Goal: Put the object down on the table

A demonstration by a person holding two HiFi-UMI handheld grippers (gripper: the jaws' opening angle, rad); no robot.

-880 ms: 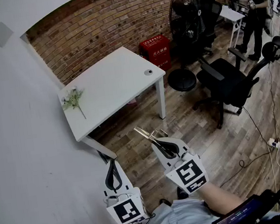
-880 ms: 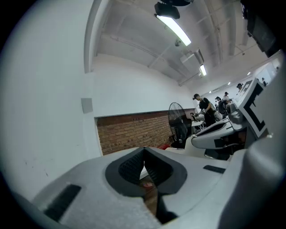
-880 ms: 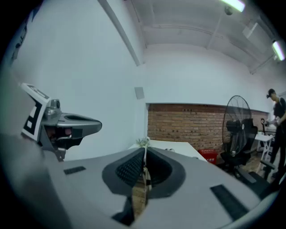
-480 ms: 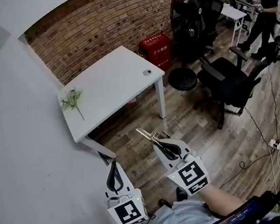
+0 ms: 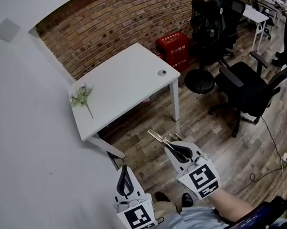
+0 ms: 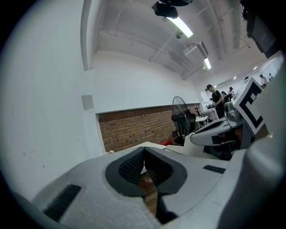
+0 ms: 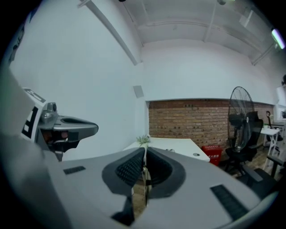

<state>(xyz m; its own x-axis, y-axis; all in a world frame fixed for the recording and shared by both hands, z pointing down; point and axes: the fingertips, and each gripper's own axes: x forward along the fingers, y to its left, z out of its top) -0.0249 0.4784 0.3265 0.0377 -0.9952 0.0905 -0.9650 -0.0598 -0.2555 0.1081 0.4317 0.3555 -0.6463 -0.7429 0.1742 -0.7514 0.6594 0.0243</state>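
Note:
My right gripper (image 5: 169, 145) is shut on a thin gold-coloured metal object (image 5: 156, 136) that sticks out past its tips, over the wooden floor in front of the white table (image 5: 129, 82). In the right gripper view the same thin object (image 7: 144, 173) shows as a narrow strip pinched between the dark pads (image 7: 129, 169). My left gripper (image 5: 122, 171) hangs lower and to the left, shut with nothing in it. Its tips meet in the left gripper view (image 6: 143, 154). Both grippers are short of the table's near edge.
On the table lie a small green sprig (image 5: 82, 97) near its left end and a small round thing (image 5: 162, 73) near the right corner. A red box (image 5: 173, 46), a standing fan (image 5: 212, 2) and a black office chair (image 5: 248, 92) stand to the right. A white wall runs along the left.
The head view has shifted, so the table and the room sit further right and lower in the picture. Both grippers keep their hold and spacing; the standing person has slid to the right edge.

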